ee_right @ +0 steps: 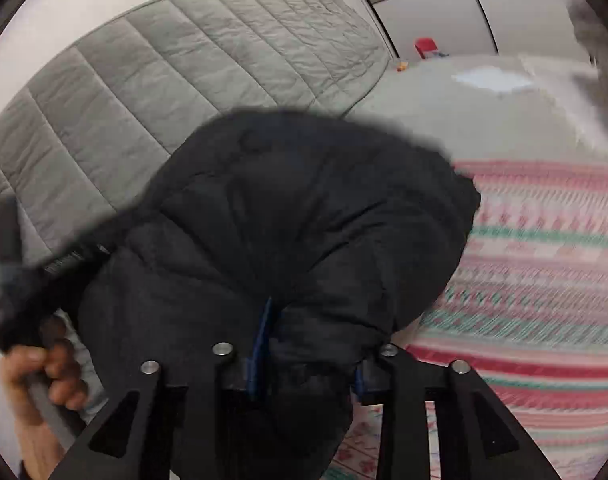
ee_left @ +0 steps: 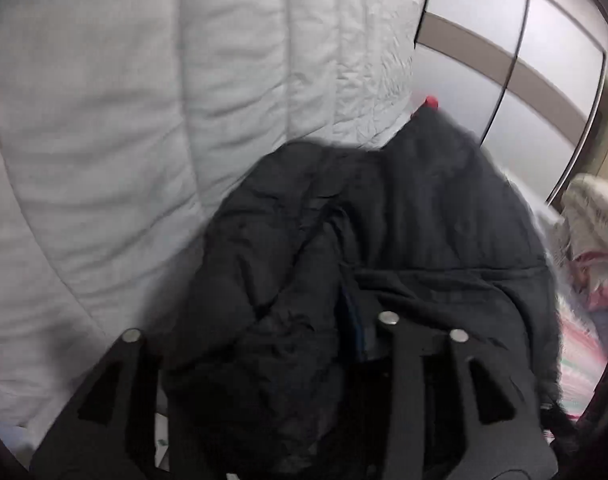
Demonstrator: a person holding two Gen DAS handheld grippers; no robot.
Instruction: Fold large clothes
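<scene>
A large black padded jacket (ee_left: 383, 220) hangs bunched in front of both cameras; it also shows in the right wrist view (ee_right: 304, 220). My left gripper (ee_left: 304, 340) is shut on a fold of the jacket, which covers the space between its fingers. My right gripper (ee_right: 304, 364) is shut on another part of the jacket, with fabric pinched between its blue pads (ee_right: 260, 344). The jacket is lifted off the bed, and its lower part is hidden behind the fingers.
A grey quilted bedcover (ee_left: 144, 120) lies at the left; it also shows in the right wrist view (ee_right: 164, 64). A pink and green striped blanket (ee_right: 543, 260) lies at the right. A person's hand (ee_right: 36, 368) is at the lower left. Wardrobe doors (ee_left: 503, 60) stand behind.
</scene>
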